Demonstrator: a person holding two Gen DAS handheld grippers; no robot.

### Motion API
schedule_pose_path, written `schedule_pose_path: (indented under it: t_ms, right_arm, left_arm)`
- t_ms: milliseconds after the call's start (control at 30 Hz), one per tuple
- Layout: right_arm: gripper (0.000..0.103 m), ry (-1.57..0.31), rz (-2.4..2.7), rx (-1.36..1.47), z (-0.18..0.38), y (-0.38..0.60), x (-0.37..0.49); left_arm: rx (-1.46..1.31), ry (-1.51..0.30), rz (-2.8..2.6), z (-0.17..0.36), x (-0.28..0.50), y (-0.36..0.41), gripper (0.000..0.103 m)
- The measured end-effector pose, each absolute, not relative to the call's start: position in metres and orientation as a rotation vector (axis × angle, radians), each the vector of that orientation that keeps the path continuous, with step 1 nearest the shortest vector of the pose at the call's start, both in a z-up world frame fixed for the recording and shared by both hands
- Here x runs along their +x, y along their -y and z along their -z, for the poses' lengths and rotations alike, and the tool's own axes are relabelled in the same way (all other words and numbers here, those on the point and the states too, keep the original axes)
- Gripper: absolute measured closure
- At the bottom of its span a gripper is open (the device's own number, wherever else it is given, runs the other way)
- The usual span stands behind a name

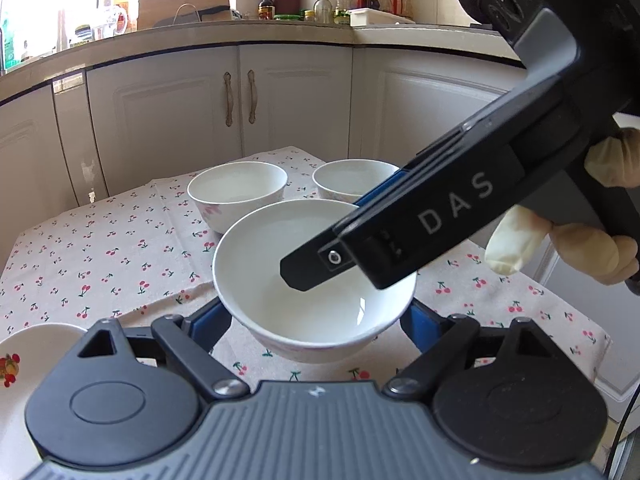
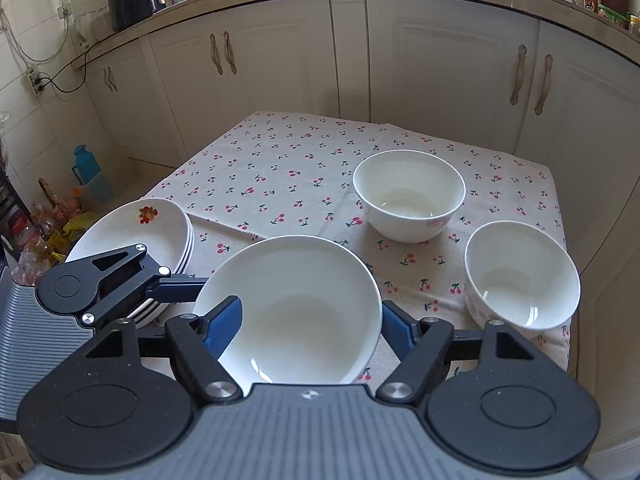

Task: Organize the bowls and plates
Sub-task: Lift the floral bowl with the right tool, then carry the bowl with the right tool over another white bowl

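A white bowl (image 1: pixel 296 280) (image 2: pixel 292 308) sits between both grippers above the cherry-print tablecloth (image 1: pixel 100 248) (image 2: pixel 280 168). My left gripper (image 1: pixel 316 324) has a blue pad on each side of the bowl's outer wall. My right gripper (image 2: pixel 312 328) straddles the bowl's rim, one finger (image 2: pixel 226 320) inside it, and shows from the side in the left wrist view (image 1: pixel 312 268). Two more white bowls (image 1: pixel 238 188) (image 1: pixel 352 180) stand behind, also shown in the right wrist view (image 2: pixel 408 196) (image 2: pixel 520 276). A stack of plates (image 2: pixel 132 232) with a fruit motif lies at the left.
White kitchen cabinets (image 1: pixel 240 96) and a countertop (image 1: pixel 280 28) with bottles and a knife block run behind the table. A blue bottle (image 2: pixel 86 168) and bags lie on the floor at the table's left. The table's right edge (image 2: pixel 560 208) is close to the bowls.
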State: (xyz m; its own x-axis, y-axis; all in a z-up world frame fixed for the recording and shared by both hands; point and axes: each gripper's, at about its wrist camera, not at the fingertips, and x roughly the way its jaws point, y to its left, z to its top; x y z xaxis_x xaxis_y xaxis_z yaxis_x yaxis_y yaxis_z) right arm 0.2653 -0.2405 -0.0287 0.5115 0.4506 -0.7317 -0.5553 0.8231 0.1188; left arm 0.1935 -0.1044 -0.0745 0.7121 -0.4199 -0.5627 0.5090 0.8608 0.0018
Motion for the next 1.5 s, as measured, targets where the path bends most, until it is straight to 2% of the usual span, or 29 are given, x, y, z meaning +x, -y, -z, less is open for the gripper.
schedule_pose_path:
  t_ms: [567,1167,1300,1433,1500]
  right_arm:
    - [0.023,-0.904,-0.565,-0.081,0.043,0.231,0.202]
    - [0.022,-0.937,-0.554,-0.065,0.053,0.228,0.196]
    - [0.017,-0.932,-0.577,-0.062,0.053,0.227,0.195]
    - [0.001,-0.904,-0.575,-0.072,0.051,0.225,0.192]
    - [0.001,-0.895,-0.579,-0.069,0.049,0.226,0.191]
  left_arm:
    - [0.186,-0.660,0.602,0.081,0.145,0.086,0.013]
    - [0.182,-0.671,0.626,0.087,0.140,0.081,0.013]
    - [0.178,-0.684,0.639,0.089,0.140,0.079,0.011]
    - [0.191,-0.679,0.668,0.088,0.136,0.077,0.007]
    - [0.196,-0.687,0.684,0.087,0.134,0.076,0.007]
